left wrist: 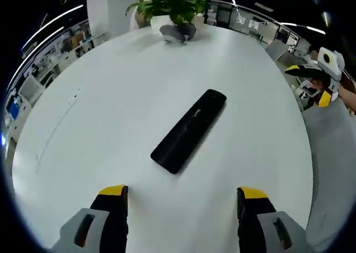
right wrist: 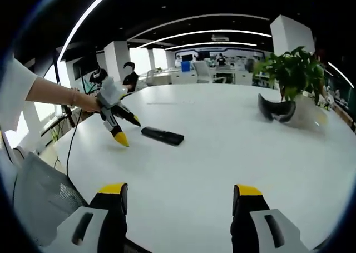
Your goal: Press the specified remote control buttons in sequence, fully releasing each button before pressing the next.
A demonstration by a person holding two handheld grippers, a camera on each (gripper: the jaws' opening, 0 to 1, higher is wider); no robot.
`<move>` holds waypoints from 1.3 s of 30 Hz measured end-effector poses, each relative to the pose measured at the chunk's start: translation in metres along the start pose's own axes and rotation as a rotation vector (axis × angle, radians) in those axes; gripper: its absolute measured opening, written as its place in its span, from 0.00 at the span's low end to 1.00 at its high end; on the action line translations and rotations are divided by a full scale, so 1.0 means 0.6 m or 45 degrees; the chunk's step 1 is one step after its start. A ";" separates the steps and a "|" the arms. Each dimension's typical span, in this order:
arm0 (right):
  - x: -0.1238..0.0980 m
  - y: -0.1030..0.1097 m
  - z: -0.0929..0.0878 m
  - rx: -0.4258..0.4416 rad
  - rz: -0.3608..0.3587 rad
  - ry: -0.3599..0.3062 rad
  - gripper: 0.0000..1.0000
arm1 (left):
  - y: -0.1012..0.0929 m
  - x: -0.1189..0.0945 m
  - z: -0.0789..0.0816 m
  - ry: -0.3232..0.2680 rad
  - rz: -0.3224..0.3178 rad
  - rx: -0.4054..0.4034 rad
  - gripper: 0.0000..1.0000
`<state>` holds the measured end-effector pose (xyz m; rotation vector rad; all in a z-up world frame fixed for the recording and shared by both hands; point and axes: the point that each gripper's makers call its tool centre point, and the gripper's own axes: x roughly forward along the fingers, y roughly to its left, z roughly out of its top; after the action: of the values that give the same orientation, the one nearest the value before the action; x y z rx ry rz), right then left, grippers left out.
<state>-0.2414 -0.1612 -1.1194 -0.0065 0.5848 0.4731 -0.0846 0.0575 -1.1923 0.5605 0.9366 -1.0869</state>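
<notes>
The remote control [left wrist: 189, 131] lies flat near the middle of the surface [left wrist: 111, 97] — ahead of the left tongs [left wrist: 183, 200]. The potted plant [left wrist: 172, 5] stands at the far edge, well apart from it.

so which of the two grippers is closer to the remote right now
The left gripper: in the right gripper view its yellow tips hang just beside the black remote. The right gripper is held well back, near the table edge.

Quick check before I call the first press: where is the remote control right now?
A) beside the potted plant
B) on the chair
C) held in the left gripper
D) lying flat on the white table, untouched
D: the remote control lies flat on the white table, ahead of the open left gripper, with nothing touching it.
</notes>
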 end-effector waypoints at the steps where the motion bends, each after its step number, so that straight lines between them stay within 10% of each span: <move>1: 0.000 0.000 0.000 -0.007 -0.001 0.003 0.76 | 0.000 0.002 0.005 0.000 -0.004 0.003 0.83; 16: 0.001 -0.007 -0.001 0.000 -0.003 0.004 0.71 | -0.010 0.029 0.045 0.026 -0.059 0.190 0.68; 24: 0.001 -0.006 -0.002 -0.004 0.003 0.004 0.67 | -0.017 0.031 0.050 0.014 -0.092 0.305 0.24; 39: 0.000 -0.004 -0.001 0.000 0.011 -0.002 0.64 | -0.036 0.025 0.038 0.038 -0.110 0.343 0.23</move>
<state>-0.2407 -0.1634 -1.1204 -0.0033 0.5838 0.4814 -0.0941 0.0235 -1.1923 0.7643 0.8518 -1.2961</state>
